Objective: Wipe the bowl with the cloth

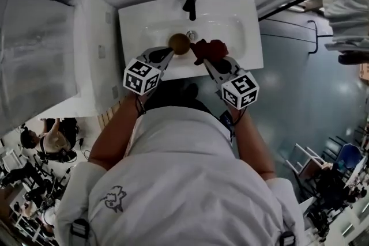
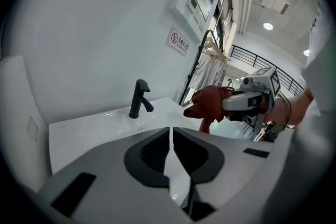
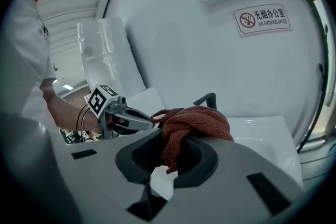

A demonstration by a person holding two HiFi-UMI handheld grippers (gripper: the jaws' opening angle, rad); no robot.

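A small round brown bowl lies in the white sink, beside the drain. My left gripper hovers at the bowl's near left edge. Its jaws are shut, and the left gripper view shows nothing between them; the bowl is hidden there. I cannot tell whether the tip touches the bowl. My right gripper is shut on a bunched dark red cloth, just right of the bowl. The cloth spills out over the jaws. From the left gripper view the cloth hangs in the air over the sink's right part.
A black faucet stands at the back of the sink, against the white wall. A white cabinet adjoins the sink on the left. A no-smoking sign is on the wall. A black railing runs off to the right.
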